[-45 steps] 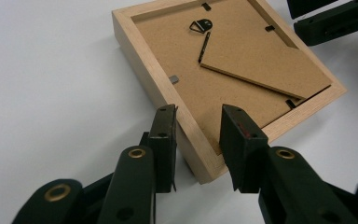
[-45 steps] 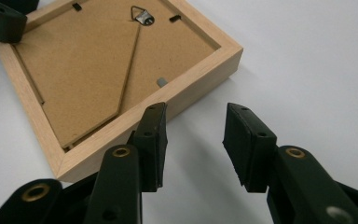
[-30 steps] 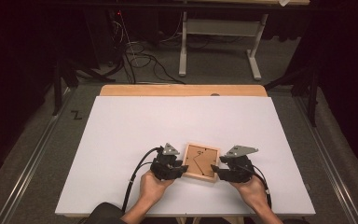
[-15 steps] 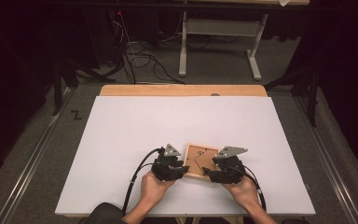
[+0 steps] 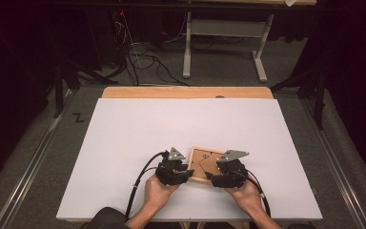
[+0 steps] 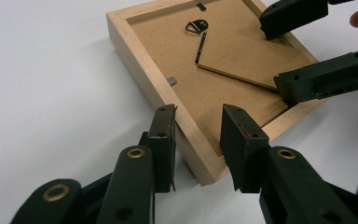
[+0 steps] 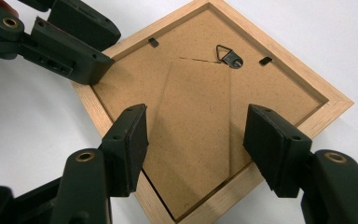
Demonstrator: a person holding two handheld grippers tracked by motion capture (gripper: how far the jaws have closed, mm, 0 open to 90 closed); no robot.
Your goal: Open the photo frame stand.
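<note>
A wooden picture frame lies face down on the white table, brown backing up. The backing carries a metal hanger and a fold-out stand flap. My left gripper is shut on the frame's rail near a corner, one jaw outside the rail and one over the backing. My right gripper hangs over the opposite corner. Its jaws have just been opening and stand wide on either side of the flap without pressing it. From above, the left gripper and right gripper flank the frame.
The table has a wooden strip along its far edge. Beyond it, cables lie on the floor beside a desk's legs. A black cable trails from the left gripper toward the near edge.
The right hand has shifted a little left, bringing its gripper over the frame. The left hand and the frame have stayed put.
</note>
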